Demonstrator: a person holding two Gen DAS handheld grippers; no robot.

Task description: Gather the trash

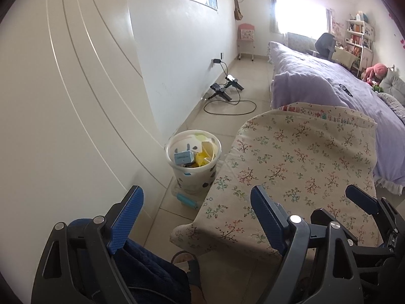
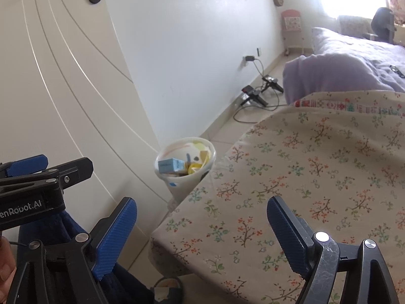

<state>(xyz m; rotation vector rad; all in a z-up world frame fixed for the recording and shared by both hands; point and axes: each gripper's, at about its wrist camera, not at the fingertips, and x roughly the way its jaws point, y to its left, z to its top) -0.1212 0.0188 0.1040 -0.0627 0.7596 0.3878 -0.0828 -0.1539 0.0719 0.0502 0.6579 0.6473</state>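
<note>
A white trash bin [image 1: 193, 177] with dark spots stands on the tiled floor against the white wall, left of the floral-covered table [image 1: 291, 167]. It holds a light blue box [image 1: 183, 157], yellow wrappers and white paper. A light blue item [image 1: 186, 201] lies on the floor in front of the bin. My left gripper [image 1: 197, 217] is open and empty, low over the table's near left corner. The bin [image 2: 186, 167] also shows in the right wrist view, partly hidden by the table [image 2: 316, 177]. My right gripper [image 2: 202, 235] is open and empty above the table's near edge.
A bed with a purple cover [image 1: 329, 81] lies beyond the table. Black chargers and a looping cable [image 1: 227, 93] lie on the floor by the wall. A pink cabinet [image 1: 246, 38] stands at the far wall. A sandalled foot [image 1: 187, 261] is below.
</note>
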